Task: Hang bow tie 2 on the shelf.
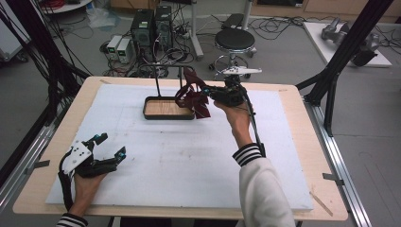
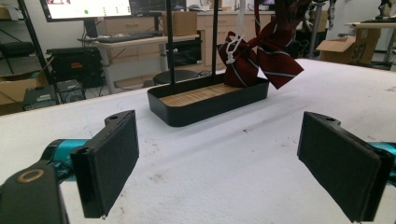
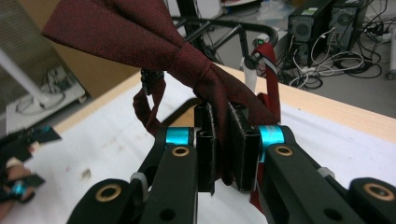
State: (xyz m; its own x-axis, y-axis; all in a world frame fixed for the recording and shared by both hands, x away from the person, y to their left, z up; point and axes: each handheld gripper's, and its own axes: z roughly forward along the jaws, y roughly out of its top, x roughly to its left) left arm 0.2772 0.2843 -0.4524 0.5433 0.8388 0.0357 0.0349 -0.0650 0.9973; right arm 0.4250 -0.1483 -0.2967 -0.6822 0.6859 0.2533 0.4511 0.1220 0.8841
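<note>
High view: right gripper is out over the far middle of the white table pad, jaws clamped on a dark red bow tie. The bow tie hangs at the right end of the black tray (wooden floor inside, two thin black posts rising from it). Left gripper sits low at the near left corner of the pad, jaws spread wide, nothing between them, well apart from the tray.

Left gripper view: both black pads stand far apart, bare pad surface between them. Straight ahead is the tray, with the bow tie draped over its right end; grey-white stripes show on the fabric, and a white plastic clip hangs beside it.

Right gripper view: jaws pinched close on the bow tie's fabric just below the knot, pads pressing it from both sides. One wing fans out to the upper left above the jaws, and a strap loop hangs down behind. The left gripper is a blur at the left edge (too soft to read).
</note>
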